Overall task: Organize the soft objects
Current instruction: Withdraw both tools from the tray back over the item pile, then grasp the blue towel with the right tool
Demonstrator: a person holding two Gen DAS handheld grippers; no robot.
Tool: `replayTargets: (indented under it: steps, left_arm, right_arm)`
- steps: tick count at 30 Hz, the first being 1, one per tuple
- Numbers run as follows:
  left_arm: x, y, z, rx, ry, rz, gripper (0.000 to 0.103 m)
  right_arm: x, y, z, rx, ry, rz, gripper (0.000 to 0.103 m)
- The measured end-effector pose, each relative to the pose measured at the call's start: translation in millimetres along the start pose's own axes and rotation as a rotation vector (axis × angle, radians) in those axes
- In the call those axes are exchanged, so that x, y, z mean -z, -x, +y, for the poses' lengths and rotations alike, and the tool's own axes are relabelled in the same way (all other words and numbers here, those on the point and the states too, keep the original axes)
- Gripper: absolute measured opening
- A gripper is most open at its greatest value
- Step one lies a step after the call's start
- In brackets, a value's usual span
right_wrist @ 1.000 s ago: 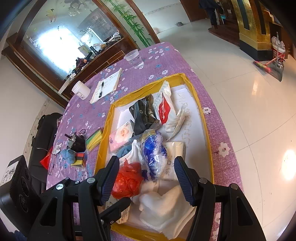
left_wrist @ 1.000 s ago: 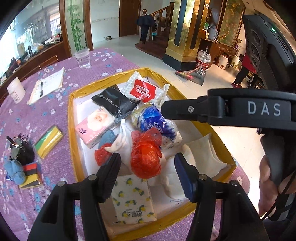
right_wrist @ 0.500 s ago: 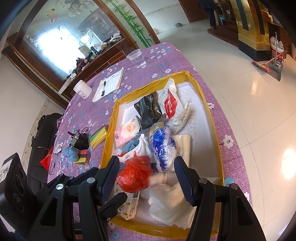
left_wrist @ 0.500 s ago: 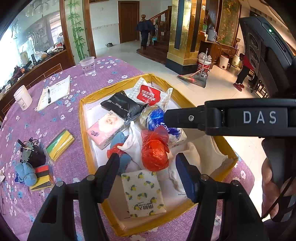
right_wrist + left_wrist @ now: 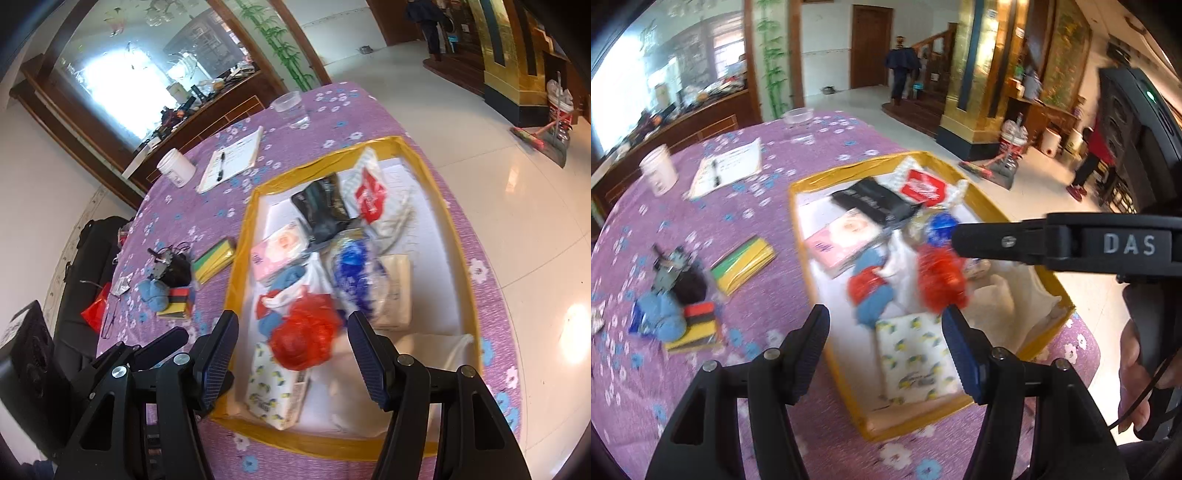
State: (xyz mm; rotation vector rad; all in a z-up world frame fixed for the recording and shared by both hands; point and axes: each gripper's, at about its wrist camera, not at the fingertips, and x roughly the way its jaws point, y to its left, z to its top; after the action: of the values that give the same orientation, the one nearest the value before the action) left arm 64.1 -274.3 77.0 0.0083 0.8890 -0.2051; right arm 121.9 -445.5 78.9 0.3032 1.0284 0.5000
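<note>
While both grippers hang above the near end of the table [image 5: 325, 122], neither one touches anything: the left gripper [image 5: 884, 345] has its jaws parted with only air between them, over the near left rim of the yellow-edged tray [image 5: 801, 236], and the right gripper [image 5: 290, 349] likewise stands with its jaws apart and empty, above the near part of that tray. All the soft things in the tray lie in a loose heap. Nearest is a lemon-print tissue pack [image 5: 275, 387], flat by the near rim, with a crumpled red plastic bag [image 5: 304, 341] touching its far edge. Left of the red bag sits a blue cloth [image 5: 871, 306], and right of it a cream cloth [image 5: 424, 354] spreads toward the near right corner. Farther in lie a blue-and-white wrapped bundle [image 5: 352, 273], a pink tissue pack [image 5: 279, 249] by the left wall, a black bag [image 5: 323, 210] and, farthest, a white packet with a red label [image 5: 369, 192]. Outside the tray, to its left on the purple flowered cloth, are a yellow-and-green sponge pack [image 5: 744, 264], a small blue plush [image 5: 661, 317] against a striped block [image 5: 700, 325], a notepad with a pen [image 5: 231, 160], a white jar [image 5: 175, 170] and a clear cup [image 5: 290, 107] at the far edge. A hand [image 5: 1141, 373] grips the right gripper's handle at the right of the left view, which is somewhat blurred.
</note>
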Motion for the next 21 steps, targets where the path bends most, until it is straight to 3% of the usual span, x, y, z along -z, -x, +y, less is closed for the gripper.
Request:
replayTargets:
  steps: [10,15,21]
  left_arm:
    - [49,33,100,-0.098,0.261,0.004,0.062]
    - [83,50,157,-0.174,0.389,0.024,0.062]
    - [117,70,204,-0.241,0.468,0.039,0.063]
  right_arm:
    - [4,-33,76,-0.064,0.152,0.066,0.066]
    - [10,-73,131,-0.11,0.246,0.136,0.067]
    - [17,-125,188,-0.157,0.311,0.19,0.068]
